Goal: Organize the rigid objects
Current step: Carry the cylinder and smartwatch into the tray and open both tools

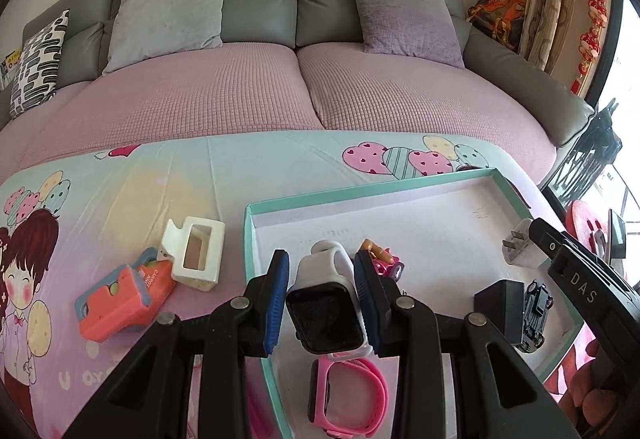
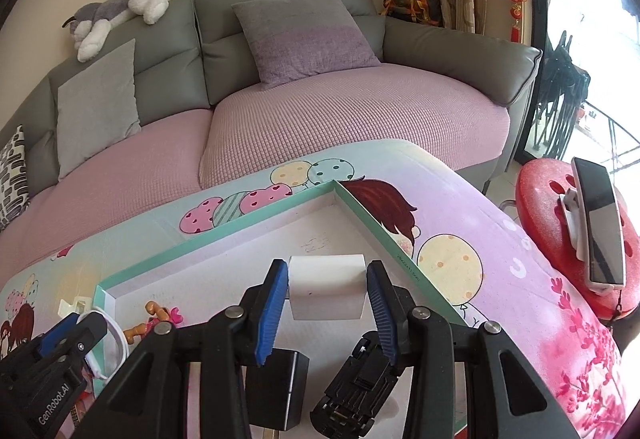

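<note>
While left fingers point(image 1: 322, 289) clamp the white watch point(image 1: 326, 313), right fingers point(image 2: 328, 293) clamp the white charger point(image 2: 327, 287).

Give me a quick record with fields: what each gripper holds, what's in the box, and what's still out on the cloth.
left gripper: jaws shut on white watch
right gripper: jaws shut on white charger
box: pink watch, black adapter, toy car, small doll
outside on cloth: white holder, orange case
</note>
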Motion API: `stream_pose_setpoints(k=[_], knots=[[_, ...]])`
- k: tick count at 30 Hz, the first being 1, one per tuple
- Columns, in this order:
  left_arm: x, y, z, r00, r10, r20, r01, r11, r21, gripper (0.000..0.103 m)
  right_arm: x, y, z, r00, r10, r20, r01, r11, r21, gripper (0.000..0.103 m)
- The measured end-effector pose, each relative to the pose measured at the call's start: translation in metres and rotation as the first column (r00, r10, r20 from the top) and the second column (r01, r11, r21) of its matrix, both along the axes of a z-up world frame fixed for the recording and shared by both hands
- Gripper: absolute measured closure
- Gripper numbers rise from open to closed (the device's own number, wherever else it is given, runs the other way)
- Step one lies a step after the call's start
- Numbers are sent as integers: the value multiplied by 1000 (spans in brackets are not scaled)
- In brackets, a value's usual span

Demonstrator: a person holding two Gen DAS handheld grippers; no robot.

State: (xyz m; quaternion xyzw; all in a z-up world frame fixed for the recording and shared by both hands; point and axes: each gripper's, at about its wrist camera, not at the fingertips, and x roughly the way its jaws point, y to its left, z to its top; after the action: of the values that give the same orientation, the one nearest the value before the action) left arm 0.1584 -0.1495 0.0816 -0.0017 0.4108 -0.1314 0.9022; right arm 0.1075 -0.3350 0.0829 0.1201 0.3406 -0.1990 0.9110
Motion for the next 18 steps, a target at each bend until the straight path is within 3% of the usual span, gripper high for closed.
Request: stream_pose_setpoints(k=[15, 18], knots=[[8, -6, -18, 999, 0, -48, 3, 999, 54, 67, 8, 2, -12, 998, 14, -65, -14, 1000, 7, 58], [5, -2, -10, 999, 2, -43, 0, 999, 37, 54, 5, 4, -3, 999, 11, -40, -12, 1000, -4, 49]])
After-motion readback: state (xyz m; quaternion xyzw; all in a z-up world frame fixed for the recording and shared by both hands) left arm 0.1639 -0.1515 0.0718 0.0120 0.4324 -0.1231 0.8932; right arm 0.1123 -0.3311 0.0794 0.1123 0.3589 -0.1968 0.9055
